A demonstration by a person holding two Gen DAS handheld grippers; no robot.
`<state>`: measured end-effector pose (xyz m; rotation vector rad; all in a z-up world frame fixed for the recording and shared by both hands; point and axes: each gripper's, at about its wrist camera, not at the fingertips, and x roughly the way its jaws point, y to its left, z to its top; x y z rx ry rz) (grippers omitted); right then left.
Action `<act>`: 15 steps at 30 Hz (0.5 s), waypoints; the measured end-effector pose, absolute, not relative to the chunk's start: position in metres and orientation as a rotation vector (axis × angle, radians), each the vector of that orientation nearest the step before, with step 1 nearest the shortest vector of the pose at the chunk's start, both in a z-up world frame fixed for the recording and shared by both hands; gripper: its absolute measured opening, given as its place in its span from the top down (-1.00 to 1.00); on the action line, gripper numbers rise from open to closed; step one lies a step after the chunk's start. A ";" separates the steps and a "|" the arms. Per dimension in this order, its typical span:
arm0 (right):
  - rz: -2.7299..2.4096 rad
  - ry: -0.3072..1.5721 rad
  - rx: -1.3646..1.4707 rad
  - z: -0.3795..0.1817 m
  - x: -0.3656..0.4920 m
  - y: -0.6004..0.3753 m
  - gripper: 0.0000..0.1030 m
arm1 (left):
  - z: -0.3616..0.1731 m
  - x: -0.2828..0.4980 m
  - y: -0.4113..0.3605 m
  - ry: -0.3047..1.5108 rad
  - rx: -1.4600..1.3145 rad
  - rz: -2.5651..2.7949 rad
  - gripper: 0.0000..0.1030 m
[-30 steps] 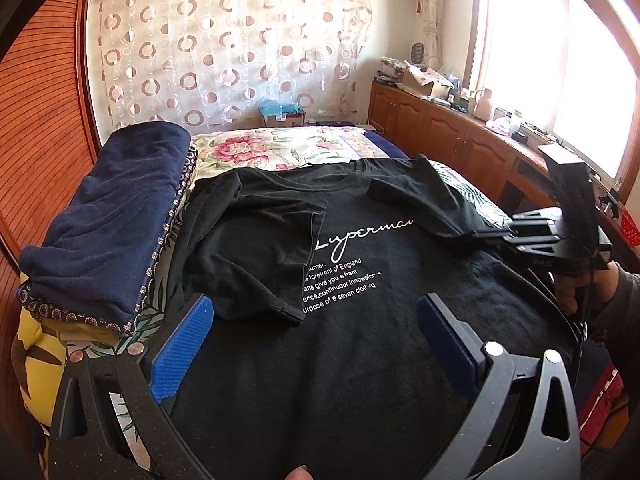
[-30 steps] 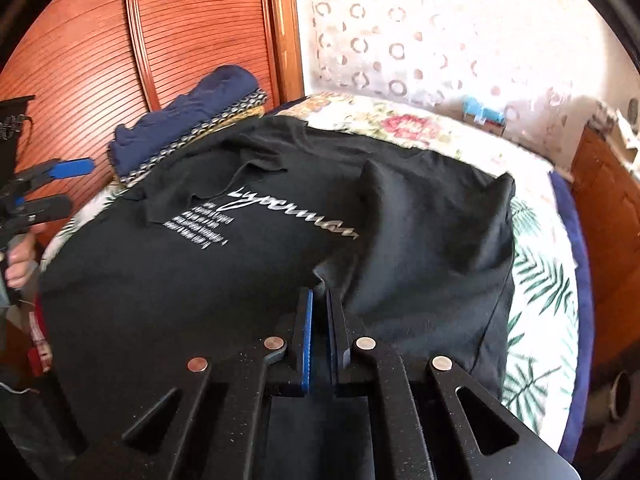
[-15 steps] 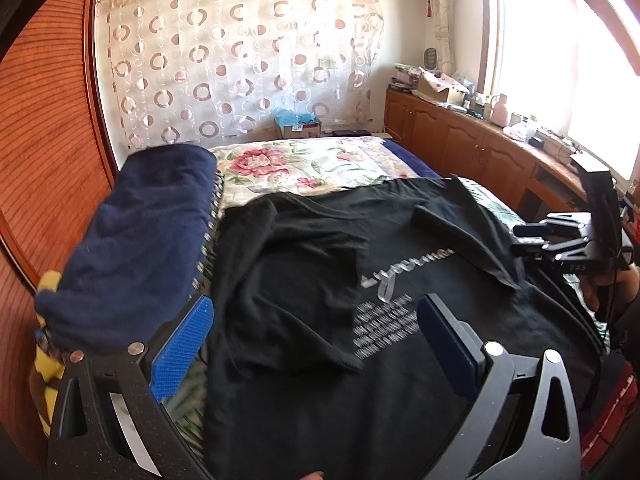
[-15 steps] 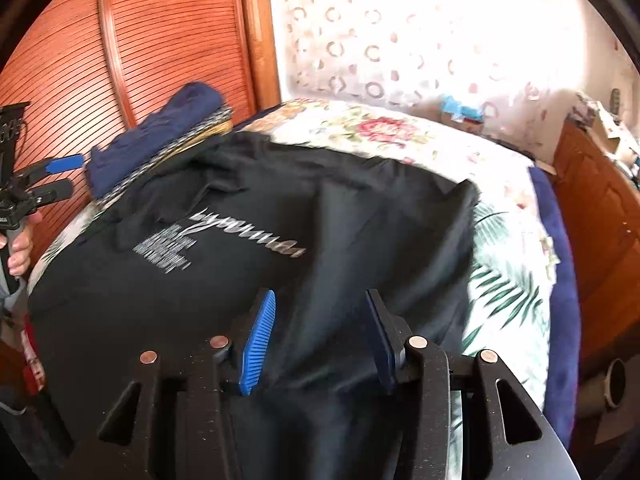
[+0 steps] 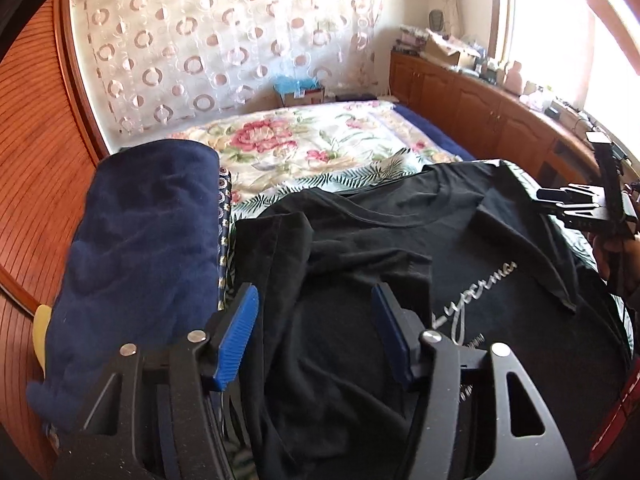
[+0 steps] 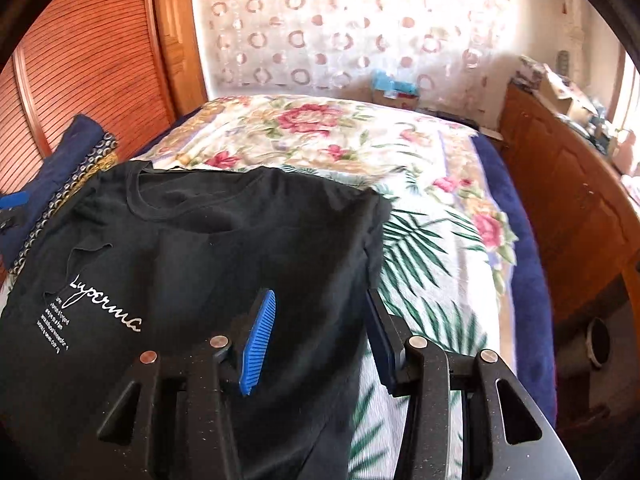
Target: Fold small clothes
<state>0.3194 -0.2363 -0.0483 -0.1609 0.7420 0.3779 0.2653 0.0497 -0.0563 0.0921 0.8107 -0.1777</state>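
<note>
A black T-shirt [image 5: 400,248] with white print lies face up on the bed, both sleeves folded in over its body. My left gripper [image 5: 316,334] hovers over the shirt's left side. Its jaws are closing with folded black fabric between them, and the pads stand apart from it. My right gripper [image 6: 320,338] is open over the right edge of the T-shirt [image 6: 240,248], one finger above the fabric and one above the sheet. The left wrist view also shows the right gripper [image 5: 580,204] in a hand at the far right.
A folded navy blanket [image 5: 140,240] on a stack of bedding lies left of the shirt. The floral bedsheet [image 5: 320,148] stretches beyond it. Wooden cabinets [image 6: 580,200] run along the bed's right side and a slatted wooden door [image 5: 32,140] along its left.
My right gripper let go of the sleeve fabric, opened and slid right to the shirt's edge. My left gripper moved left over the shirt's left side and its jaws narrowed.
</note>
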 end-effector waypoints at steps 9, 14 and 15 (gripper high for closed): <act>0.362 0.764 -0.213 -0.060 0.333 -0.231 0.09 | -0.074 0.331 0.045 0.936 0.097 -0.150 0.04; 0.396 0.760 -0.175 -0.058 0.333 -0.237 0.09 | -0.090 0.357 0.044 0.995 0.133 -0.110 0.04; 0.401 0.759 -0.164 -0.058 0.334 -0.240 0.09 | -0.091 0.360 0.044 0.998 0.137 -0.103 0.05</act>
